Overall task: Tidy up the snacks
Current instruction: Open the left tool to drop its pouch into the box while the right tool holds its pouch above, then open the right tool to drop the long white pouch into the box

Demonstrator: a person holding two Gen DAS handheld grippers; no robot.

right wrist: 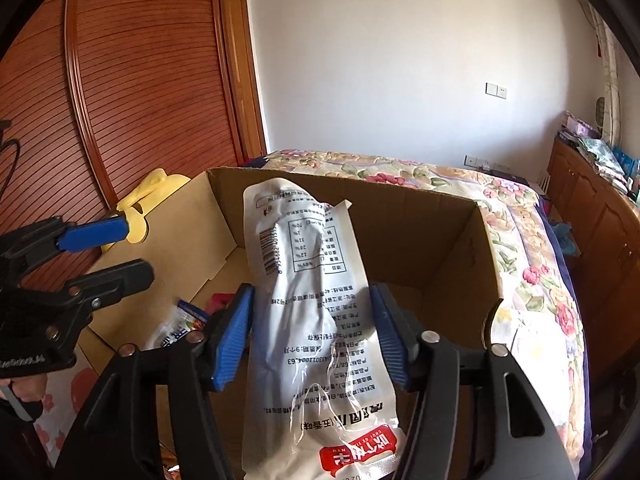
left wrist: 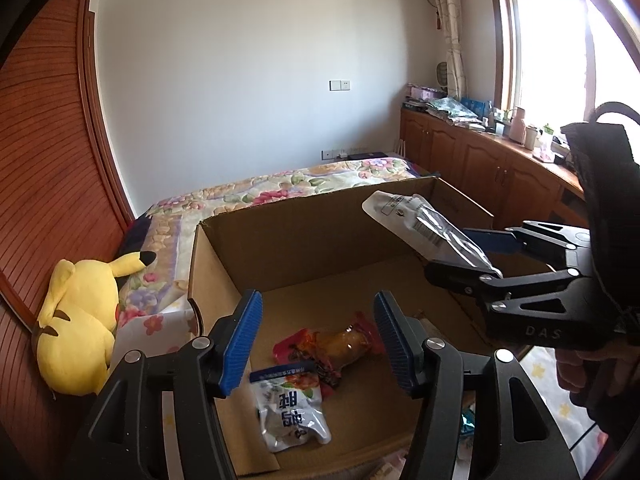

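Note:
An open cardboard box (left wrist: 280, 236) stands on the bed; it also shows in the right wrist view (right wrist: 400, 216). Inside lie a white and blue snack packet (left wrist: 290, 412) and a red and orange snack packet (left wrist: 340, 344). My left gripper (left wrist: 316, 344) is open and empty above them, over the box's near edge. My right gripper (right wrist: 312, 332) is shut on a long white snack pouch (right wrist: 308, 304) with printed text. In the left wrist view the right gripper (left wrist: 490, 256) holds that pouch (left wrist: 420, 220) above the box's right side.
A yellow Pikachu plush (left wrist: 76, 320) lies left of the box against a wooden slatted wardrobe (left wrist: 48, 160). The floral bedspread (right wrist: 532, 264) runs behind and right of the box. Wooden cabinets (left wrist: 480, 160) with clutter stand under the window.

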